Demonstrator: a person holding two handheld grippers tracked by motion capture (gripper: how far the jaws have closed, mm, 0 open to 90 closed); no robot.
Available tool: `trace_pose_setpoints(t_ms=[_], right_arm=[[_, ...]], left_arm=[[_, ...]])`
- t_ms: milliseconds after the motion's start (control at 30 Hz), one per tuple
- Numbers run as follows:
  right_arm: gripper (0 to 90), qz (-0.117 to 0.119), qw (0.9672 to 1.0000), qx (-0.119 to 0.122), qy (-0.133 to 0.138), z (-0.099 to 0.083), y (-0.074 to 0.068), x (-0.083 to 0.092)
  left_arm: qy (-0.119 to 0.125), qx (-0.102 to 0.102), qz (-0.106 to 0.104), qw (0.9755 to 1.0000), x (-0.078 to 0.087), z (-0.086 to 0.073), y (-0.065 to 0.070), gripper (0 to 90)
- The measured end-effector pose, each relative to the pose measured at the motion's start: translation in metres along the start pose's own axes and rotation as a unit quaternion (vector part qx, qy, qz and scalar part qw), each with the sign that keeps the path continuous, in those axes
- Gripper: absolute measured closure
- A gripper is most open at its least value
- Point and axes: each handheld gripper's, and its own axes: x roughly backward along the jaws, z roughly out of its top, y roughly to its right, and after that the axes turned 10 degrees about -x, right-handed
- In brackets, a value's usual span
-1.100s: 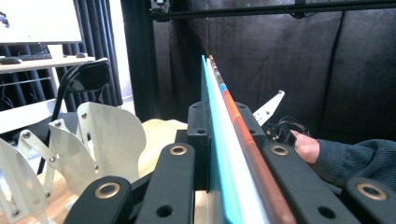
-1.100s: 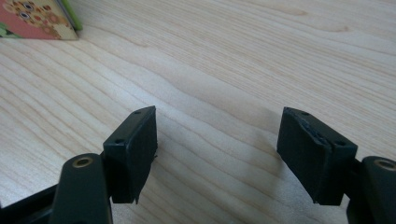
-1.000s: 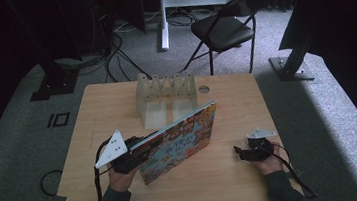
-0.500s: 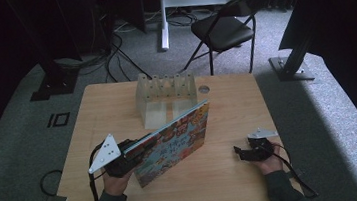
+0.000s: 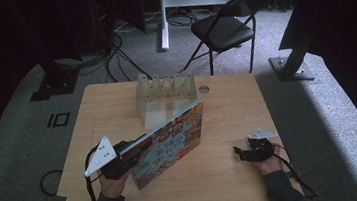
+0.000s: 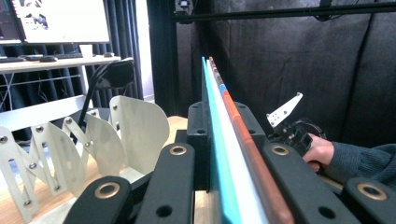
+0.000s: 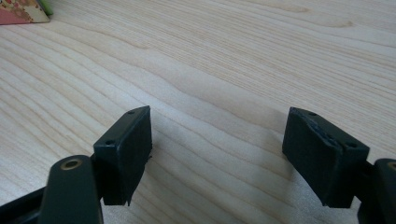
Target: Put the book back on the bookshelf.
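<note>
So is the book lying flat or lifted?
Lifted: the book tilts off the table, its edge clamped in the left tongs.

This looks like a lab or a recording studio room. Black curtains (image 5: 338, 8) hang around a grey carpet floor (image 5: 317, 101), and loose cables (image 5: 111, 57) lie at 11 o'clock from the wooden surface (image 5: 229, 125). A folding chair (image 5: 224, 28) stands at 1 o'clock. The left gripper view shows a monitor (image 6: 60, 21) on a desk (image 6: 51, 60).
</note>
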Motion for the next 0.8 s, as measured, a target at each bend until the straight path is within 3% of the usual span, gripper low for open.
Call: trace_pose_setpoints(t_ms=[800], right_arm=[[23.7,0.002,1.0000,0.001,0.000,-0.001,-0.002,0.001]], left_arm=[[-0.006,0.007,0.033,0.9994,0.013,-0.001,-0.004,80.5]])
